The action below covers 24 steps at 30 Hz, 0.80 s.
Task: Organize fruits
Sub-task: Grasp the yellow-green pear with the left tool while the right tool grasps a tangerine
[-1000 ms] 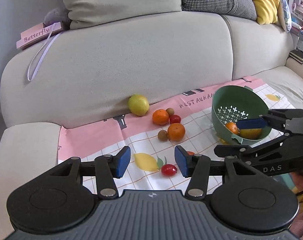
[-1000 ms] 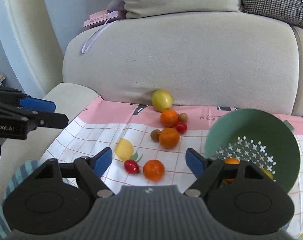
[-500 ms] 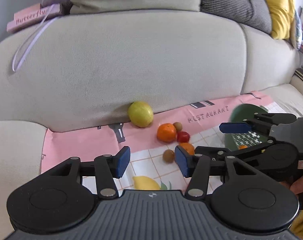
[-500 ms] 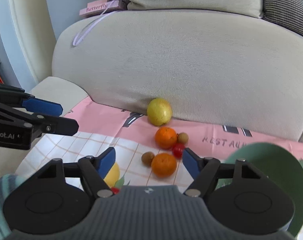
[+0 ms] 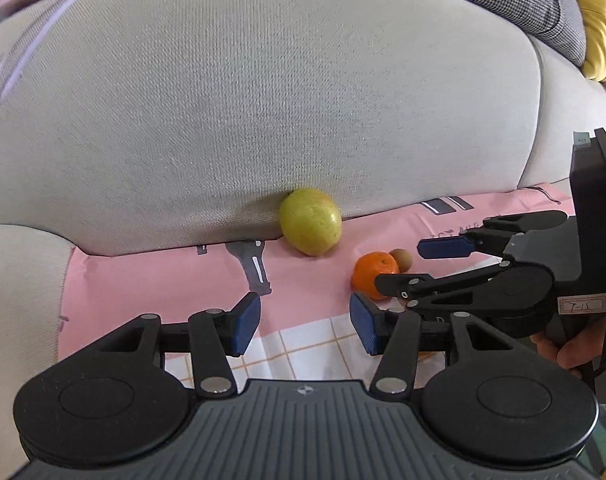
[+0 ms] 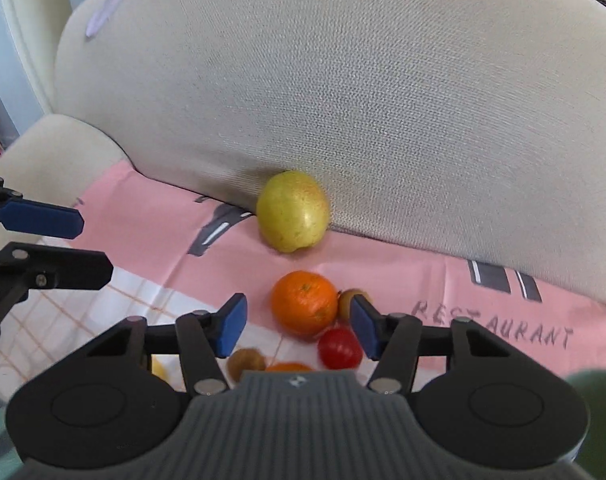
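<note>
Both tongs were open and held nothing: your right gripper had just been closing its jaws, with the orange framed in the gap but not yet touched by the pads, while your left gripper stood half open over the bare pink cloth. The fruits lay on this cloth close to the sofa back: the yellow-green fruit leaned against the cushion, the orange sat just in front of it, a small brown fruit touched the orange, and a red tomato lay near it. I judged that the orange was firm and round with a slightly rough skin, so it would roll on the soft seat; you would do best to take it across its widest middle. The tomato looked smooth and easily bruised, so it called for a lighter squeeze.
</note>
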{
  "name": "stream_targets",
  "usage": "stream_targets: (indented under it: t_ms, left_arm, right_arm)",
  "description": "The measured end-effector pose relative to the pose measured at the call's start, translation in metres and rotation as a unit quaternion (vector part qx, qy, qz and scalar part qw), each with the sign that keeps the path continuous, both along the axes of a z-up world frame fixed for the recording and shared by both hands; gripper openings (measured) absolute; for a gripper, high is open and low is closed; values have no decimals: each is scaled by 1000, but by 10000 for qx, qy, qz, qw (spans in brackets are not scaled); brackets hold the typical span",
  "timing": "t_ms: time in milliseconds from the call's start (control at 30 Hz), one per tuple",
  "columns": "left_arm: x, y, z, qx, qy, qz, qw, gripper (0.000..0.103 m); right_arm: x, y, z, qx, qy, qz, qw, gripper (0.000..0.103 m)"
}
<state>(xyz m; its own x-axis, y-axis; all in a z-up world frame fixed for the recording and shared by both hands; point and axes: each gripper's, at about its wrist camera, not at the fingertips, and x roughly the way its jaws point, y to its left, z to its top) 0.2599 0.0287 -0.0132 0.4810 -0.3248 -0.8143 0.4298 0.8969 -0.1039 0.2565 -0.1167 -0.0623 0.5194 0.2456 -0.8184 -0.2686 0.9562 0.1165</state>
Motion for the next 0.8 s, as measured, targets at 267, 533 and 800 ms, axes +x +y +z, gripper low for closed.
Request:
stream_targets:
  t_ms: [267, 533, 800]
  left_arm:
    - [14, -11, -20, 21, 125, -100, 9999, 61]
    - [23, -19, -29, 121, 140, -231, 9996, 63]
    - [34, -27, -37, -45, 205, -132, 9997, 66]
  right_arm:
    - [18, 7, -18, -188, 145, 292, 9993, 47]
    - [23, 15, -29, -421, 156, 593, 9972, 47]
    - [21, 16, -32, -592, 98, 804, 9950, 45]
